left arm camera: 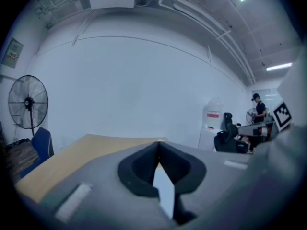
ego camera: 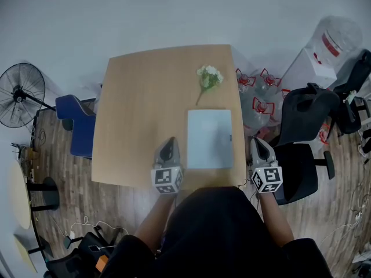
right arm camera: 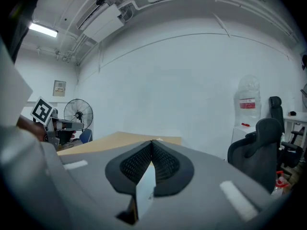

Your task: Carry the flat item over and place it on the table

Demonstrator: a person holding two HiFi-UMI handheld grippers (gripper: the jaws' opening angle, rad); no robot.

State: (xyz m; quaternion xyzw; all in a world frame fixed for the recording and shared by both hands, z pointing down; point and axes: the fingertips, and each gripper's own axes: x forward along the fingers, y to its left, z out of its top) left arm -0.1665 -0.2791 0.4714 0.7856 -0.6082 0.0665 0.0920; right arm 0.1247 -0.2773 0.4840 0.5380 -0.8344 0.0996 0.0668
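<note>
The flat item (ego camera: pixel 210 138) is lying on the worktop (ego camera: pixel 145 114) near its front edge, below a flower sprig (ego camera: pixel 208 79). It is sitting between the left gripper (ego camera: pixel 168 143) and right gripper (ego camera: pixel 260 143), touching neither. Both are hovering with jaws together, gripping nothing.

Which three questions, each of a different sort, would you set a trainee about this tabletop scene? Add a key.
1. True or false: the pale blue flat item lies on the wooden table, between the left hand-held gripper and the right hand-held gripper.
2. In the head view, what lies on the table just beyond the flat item? A) a white flower sprig B) a mug C) a pair of scissors
3. Are the jaws of the two hand-held grippers open or shut?

Key: 1 true; 2 A; 3 both shut.
</note>
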